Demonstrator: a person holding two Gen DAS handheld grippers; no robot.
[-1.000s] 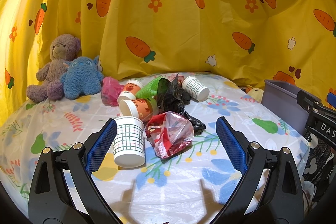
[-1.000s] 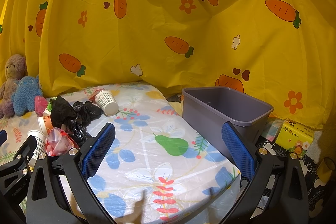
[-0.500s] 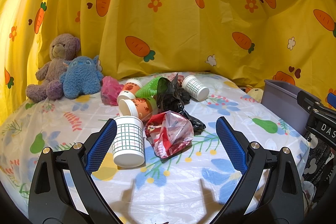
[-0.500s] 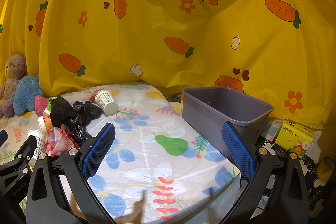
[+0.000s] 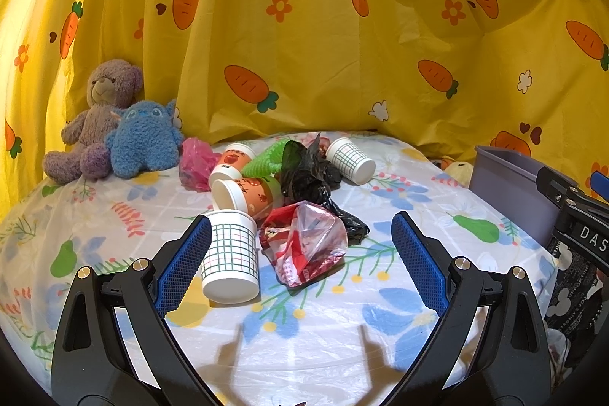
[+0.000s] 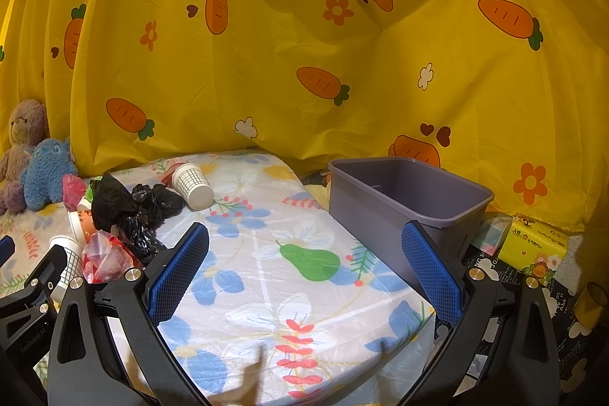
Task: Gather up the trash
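Observation:
A pile of trash lies on the flowered table: a checked paper cup [image 5: 229,259] upside down, a red-and-clear plastic wrapper [image 5: 304,246], a black plastic bag [image 5: 308,174], two orange-print cups [image 5: 247,193], a green cone [image 5: 266,158], a pink bag [image 5: 196,164] and another checked cup [image 5: 350,160] on its side. My left gripper [image 5: 302,250] is open and empty, just short of the wrapper and the near cup. My right gripper [image 6: 304,259] is open and empty over the table's right part, left of the grey bin [image 6: 407,200]. The pile shows at the left of the right wrist view [image 6: 129,212].
A purple teddy bear [image 5: 95,120] and a blue plush toy [image 5: 142,139] sit at the table's back left against the yellow carrot curtain [image 5: 342,44]. The grey bin stands off the table's right edge. A yellow tissue pack [image 6: 533,242] lies on the floor beyond it.

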